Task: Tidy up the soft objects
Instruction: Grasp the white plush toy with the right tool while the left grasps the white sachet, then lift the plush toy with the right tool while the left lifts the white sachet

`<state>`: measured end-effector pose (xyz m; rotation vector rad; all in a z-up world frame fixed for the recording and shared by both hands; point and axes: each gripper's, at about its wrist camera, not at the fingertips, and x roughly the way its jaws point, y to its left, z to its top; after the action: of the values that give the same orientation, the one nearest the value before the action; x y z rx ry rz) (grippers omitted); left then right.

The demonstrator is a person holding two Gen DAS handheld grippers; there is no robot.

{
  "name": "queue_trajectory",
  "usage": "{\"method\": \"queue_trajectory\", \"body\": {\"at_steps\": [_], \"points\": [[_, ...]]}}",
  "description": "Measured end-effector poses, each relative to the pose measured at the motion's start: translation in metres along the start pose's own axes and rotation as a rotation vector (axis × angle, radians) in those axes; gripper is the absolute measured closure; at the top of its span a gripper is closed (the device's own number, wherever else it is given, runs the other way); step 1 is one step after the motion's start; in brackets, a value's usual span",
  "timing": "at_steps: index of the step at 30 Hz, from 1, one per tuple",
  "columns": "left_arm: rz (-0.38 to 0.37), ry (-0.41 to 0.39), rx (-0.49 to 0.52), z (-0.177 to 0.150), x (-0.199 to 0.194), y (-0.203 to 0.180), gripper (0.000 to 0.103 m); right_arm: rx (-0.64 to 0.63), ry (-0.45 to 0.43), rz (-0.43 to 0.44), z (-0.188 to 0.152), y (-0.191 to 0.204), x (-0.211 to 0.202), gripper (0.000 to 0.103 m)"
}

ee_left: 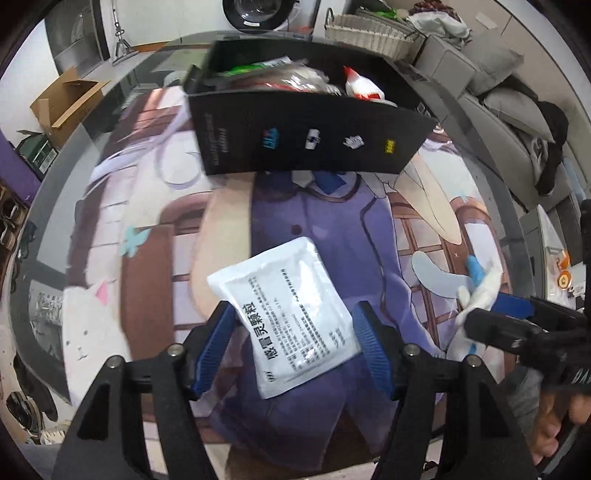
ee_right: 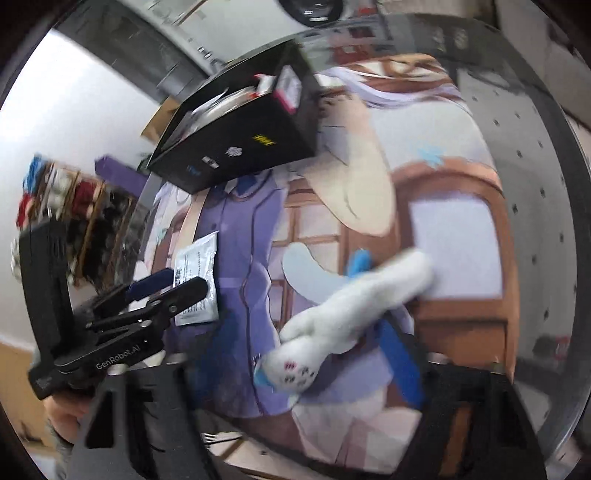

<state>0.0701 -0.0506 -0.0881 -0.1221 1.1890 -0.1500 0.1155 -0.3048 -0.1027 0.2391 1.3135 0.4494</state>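
Note:
A white printed medicine pouch (ee_left: 291, 314) lies flat on the printed table mat (ee_left: 332, 206), between the open blue-padded fingers of my left gripper (ee_left: 295, 343). It also shows in the right wrist view (ee_right: 195, 277). My right gripper (ee_right: 332, 350) is shut on a white plush toy (ee_right: 343, 314) with blue parts, held above the mat. The toy also shows in the left wrist view (ee_left: 480, 288). A black open box (ee_left: 310, 129) holding several packets stands at the far side of the mat, also in the right wrist view (ee_right: 240, 136).
The round glass table (ee_left: 74, 155) carries the mat. A wicker basket (ee_left: 369, 33), a grey sofa with clothes (ee_left: 517, 110), a cardboard box (ee_left: 66, 99) and a washing machine (ee_left: 255, 14) stand beyond it. A shoe rack (ee_right: 74, 221) is at the left.

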Motion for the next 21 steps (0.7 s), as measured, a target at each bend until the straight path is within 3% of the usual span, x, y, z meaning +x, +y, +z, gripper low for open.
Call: {"method": "queue_trajectory", "body": {"at_steps": [2,7,9,11,13,17,21], "points": [[0.005,0.009,0.010,0.002,0.007,-0.004,0.032,-0.034,-0.024,-0.011,0.003,0.003,0.003,0.049],[0.046,-0.008,0.074,0.004,0.015,-0.017,0.032,-0.115,-0.037,-0.039,0.008,0.010,0.010,0.062],[0.061,-0.020,0.107,0.003,0.016,-0.020,0.039,-0.151,-0.035,-0.061,0.013,0.017,0.015,0.063],[0.069,-0.032,0.141,0.002,0.016,-0.021,0.057,-0.184,-0.029,-0.084,0.020,0.027,0.022,0.063],[0.070,-0.051,0.197,0.003,0.013,-0.022,0.064,-0.210,-0.013,-0.084,0.029,0.037,0.030,0.063],[0.068,-0.041,0.231,0.019,0.010,-0.008,0.066,-0.273,-0.011,-0.104,0.044,0.060,0.038,0.063],[0.074,-0.044,0.216,0.025,0.006,0.013,0.065,-0.328,-0.011,-0.111,0.044,0.067,0.036,0.054]]}}
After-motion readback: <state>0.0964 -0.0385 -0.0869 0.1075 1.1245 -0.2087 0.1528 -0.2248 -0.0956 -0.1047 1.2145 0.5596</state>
